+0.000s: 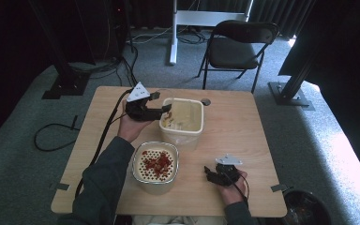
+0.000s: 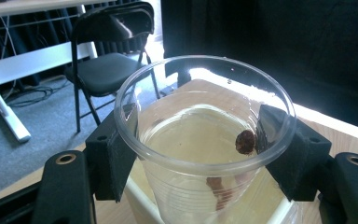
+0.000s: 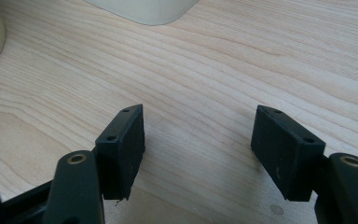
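Note:
My left gripper (image 1: 163, 112) is shut on a clear plastic cup (image 1: 168, 111), held tipped over the left rim of a beige tub (image 1: 200, 123) at the table's middle. In the left gripper view the cup (image 2: 191, 126) sits squeezed between the jaws of the left gripper (image 2: 198, 140), and a small dark red piece (image 2: 245, 141) clings to its inner wall. A second tub (image 1: 140, 174) nearer me carries a perforated insert with red pieces (image 1: 157, 162) on it. My right gripper (image 1: 209, 174) rests low near the front right, and in its own view it (image 3: 198, 140) is open over bare wood.
The wooden table (image 1: 234, 122) is the work surface. A black folding chair (image 1: 236, 47) and a white desk leg (image 1: 172, 33) stand beyond the far edge. Cables (image 1: 51, 136) lie on the floor at left, and a dark bin (image 1: 307, 208) sits at the front right corner.

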The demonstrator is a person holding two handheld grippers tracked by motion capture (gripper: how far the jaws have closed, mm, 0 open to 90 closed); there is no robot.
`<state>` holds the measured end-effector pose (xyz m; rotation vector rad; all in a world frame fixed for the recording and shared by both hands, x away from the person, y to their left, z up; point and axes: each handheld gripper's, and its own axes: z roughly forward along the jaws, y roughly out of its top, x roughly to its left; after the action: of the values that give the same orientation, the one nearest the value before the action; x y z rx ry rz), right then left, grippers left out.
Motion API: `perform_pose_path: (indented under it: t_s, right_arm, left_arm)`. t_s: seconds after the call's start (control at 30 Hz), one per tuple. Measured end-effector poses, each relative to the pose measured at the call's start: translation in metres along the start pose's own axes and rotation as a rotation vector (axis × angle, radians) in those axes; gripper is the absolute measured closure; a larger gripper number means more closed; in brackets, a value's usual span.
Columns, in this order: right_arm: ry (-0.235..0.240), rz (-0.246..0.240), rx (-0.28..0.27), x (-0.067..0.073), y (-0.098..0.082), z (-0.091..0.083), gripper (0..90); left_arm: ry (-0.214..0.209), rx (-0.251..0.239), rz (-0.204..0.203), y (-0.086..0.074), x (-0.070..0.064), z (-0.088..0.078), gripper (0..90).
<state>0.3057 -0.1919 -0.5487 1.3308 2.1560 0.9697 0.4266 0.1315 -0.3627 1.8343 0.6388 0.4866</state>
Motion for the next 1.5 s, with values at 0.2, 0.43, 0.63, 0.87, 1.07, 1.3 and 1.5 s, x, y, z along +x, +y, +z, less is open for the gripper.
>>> perform_pose_path:
  t_s: [0.2, 0.43, 0.63, 0.87, 1.07, 1.3, 1.5]
  right_arm:
    - [0.0, 0.0, 0.0, 0.0, 0.0, 0.0, 34.2]
    - [0.0, 0.0, 0.0, 0.0, 0.0, 0.0, 34.2]
    - [0.0, 0.0, 0.0, 0.0, 0.0, 0.0, 34.2]
    - [0.0, 0.0, 0.0, 0.0, 0.0, 0.0, 34.2]
    - [0.001, 0.001, 0.001, 0.0, 0.0, 0.0, 34.2]
    - [0.0, 0.0, 0.0, 0.0, 0.0, 0.0, 34.2]
    - [-0.001, -0.001, -0.001, 0.0, 0.0, 0.0, 34.2]
  left_arm:
    - [-0.012, 0.002, -0.022, -0.002, 0.001, 0.006, 31.9]
    - [-0.018, -0.002, -0.035, -0.002, 0.001, 0.009, 31.8]
    - [-0.022, -0.001, -0.042, -0.003, 0.001, 0.012, 31.7]
    - [-0.028, 0.01, -0.055, -0.005, 0.002, 0.017, 31.6]
    - [-0.032, 0.015, -0.053, -0.006, 0.001, 0.019, 31.6]
    - [-0.045, 0.018, -0.067, -0.006, 0.002, 0.02, 31.4]
    - [-0.071, 0.071, -0.037, -0.002, -0.002, 0.025, 30.2]
